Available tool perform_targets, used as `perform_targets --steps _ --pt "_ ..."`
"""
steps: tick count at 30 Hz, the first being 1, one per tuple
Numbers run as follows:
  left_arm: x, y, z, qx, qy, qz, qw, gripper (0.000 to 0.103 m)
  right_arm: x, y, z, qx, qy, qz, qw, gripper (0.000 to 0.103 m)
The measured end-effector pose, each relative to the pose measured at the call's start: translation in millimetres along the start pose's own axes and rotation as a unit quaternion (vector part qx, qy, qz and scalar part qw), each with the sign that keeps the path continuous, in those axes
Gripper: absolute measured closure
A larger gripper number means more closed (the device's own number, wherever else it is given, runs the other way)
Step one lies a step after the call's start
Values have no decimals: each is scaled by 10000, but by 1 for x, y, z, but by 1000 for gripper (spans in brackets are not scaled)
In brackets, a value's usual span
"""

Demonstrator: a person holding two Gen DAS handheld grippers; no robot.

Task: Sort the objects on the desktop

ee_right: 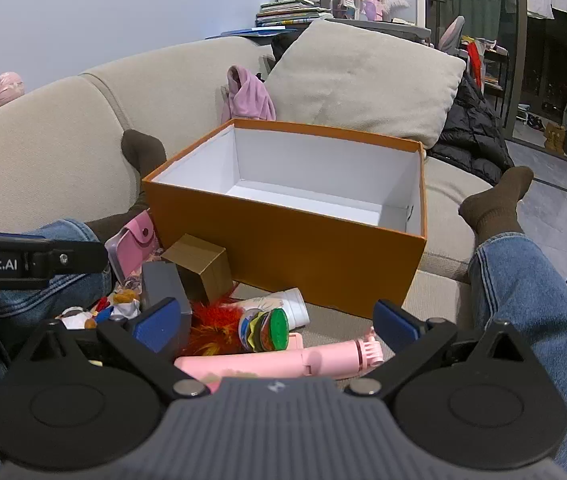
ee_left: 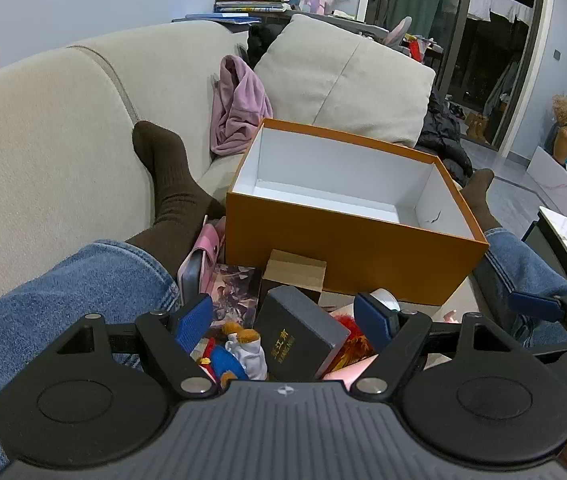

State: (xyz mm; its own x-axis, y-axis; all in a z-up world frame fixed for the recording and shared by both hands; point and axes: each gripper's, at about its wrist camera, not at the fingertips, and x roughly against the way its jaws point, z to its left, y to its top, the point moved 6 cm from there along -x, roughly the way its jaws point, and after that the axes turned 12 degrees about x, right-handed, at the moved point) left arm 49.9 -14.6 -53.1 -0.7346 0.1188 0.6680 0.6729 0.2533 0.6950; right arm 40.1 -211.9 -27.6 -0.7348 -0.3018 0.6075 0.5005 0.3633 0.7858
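An empty orange box (ee_left: 347, 248) with a white inside stands on the sofa; it also shows in the right wrist view (ee_right: 283, 248). A pile of small objects lies in front of it. My left gripper (ee_left: 285, 322) is open, jaws on either side of a dark grey box (ee_left: 299, 334) with gold lettering, beside a small bear figure (ee_left: 243, 350). My right gripper (ee_right: 277, 326) is open above a pink selfie stick (ee_right: 283, 360), a green-capped roll (ee_right: 267, 330), a white bottle (ee_right: 283, 306) and a red-orange furry toy (ee_right: 213, 328).
A brown cardboard box (ee_right: 201, 266), a pink pouch (ee_right: 133, 242) and a picture card (ee_left: 233, 290) lie in the pile. The person's legs in jeans (ee_right: 531, 300) and brown socks (ee_left: 167, 184) flank the box. A cushion (ee_right: 363, 80) and pink cloth (ee_left: 239, 108) sit behind.
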Motion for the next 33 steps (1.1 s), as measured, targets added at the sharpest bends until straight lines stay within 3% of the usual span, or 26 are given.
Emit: perform_targets --steps 22,33 --pt "1 -3 0 -24 3 92 10000 11 -3 -4 2 2 -4 80 10000 1" --pt "4 2 5 -15 0 -49 10000 11 -5 2 10 139 143 -47 9998 2"
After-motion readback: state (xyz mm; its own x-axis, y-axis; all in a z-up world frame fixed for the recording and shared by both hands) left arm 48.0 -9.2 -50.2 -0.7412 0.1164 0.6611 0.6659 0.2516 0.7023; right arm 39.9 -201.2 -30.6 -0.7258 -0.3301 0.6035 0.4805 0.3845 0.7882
